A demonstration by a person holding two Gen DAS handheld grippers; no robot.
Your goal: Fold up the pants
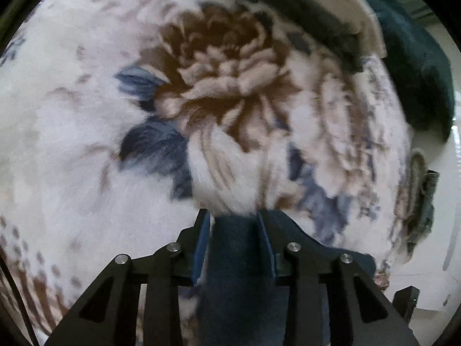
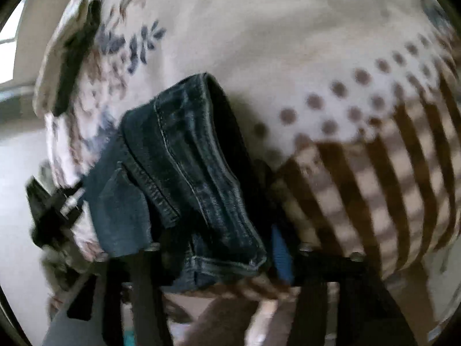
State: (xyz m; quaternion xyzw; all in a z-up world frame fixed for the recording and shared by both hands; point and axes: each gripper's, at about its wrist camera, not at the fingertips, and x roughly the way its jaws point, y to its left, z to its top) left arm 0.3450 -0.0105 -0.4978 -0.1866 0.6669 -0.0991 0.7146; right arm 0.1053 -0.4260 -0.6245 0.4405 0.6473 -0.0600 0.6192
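The pants are dark blue jeans. In the left wrist view my left gripper (image 1: 234,219) is shut on a band of the jeans (image 1: 239,259) that runs back between its blue-padded fingers, held above a floral blanket (image 1: 86,132). In the right wrist view my right gripper (image 2: 230,248) is shut on a bunched, folded part of the jeans (image 2: 187,167), seams and hem showing, which hides its left finger. The left gripper (image 2: 54,207) shows at the left edge of that view, beside the hanging denim.
The white fleece blanket (image 2: 259,43) with brown flowers, dots and stripes covers the surface under both grippers. A dark green cloth (image 1: 417,66) and a beige and black object (image 1: 331,5) lie at its far right edge. Pale floor (image 1: 449,201) lies beyond.
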